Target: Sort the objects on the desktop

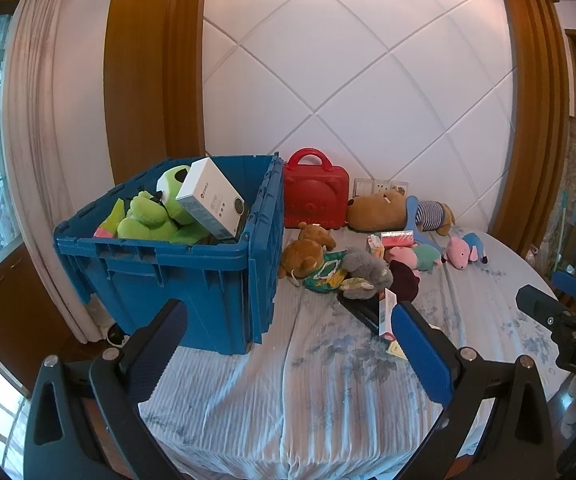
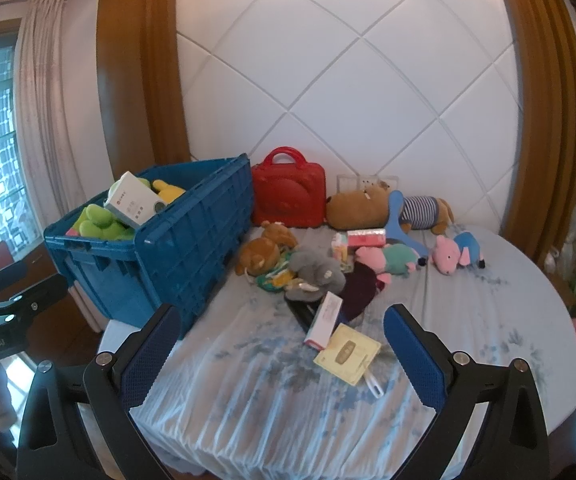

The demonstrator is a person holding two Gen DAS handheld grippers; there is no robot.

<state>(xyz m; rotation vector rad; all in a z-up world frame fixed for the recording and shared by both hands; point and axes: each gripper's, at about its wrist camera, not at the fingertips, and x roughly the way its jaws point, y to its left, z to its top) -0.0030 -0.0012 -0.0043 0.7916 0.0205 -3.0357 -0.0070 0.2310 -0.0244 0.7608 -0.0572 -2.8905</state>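
Observation:
A blue crate (image 1: 168, 276) (image 2: 176, 256) stands at the table's left, holding green plush toys (image 1: 148, 220) and a white box (image 1: 210, 198) (image 2: 134, 200). Right of it lies a heap: a brown plush (image 1: 305, 254) (image 2: 262, 254), a grey plush (image 1: 367, 268) (image 2: 315, 272), pink pig toys (image 1: 459, 252) (image 2: 449, 258), a long pink-and-white box (image 2: 323, 320) and a yellow packet (image 2: 347, 354). My left gripper (image 1: 288, 320) is open over the cloth, empty, just in front of the crate. My right gripper (image 2: 280, 326) is open and empty, short of the long box.
A red case (image 1: 315, 196) (image 2: 288, 196) and a big brown striped plush (image 1: 395, 208) (image 2: 367, 208) lean on the padded wall. A black flat item (image 2: 301, 312) lies under the long box. The round table (image 2: 487, 300) has a wrinkled blue cloth. A window and curtain stand left.

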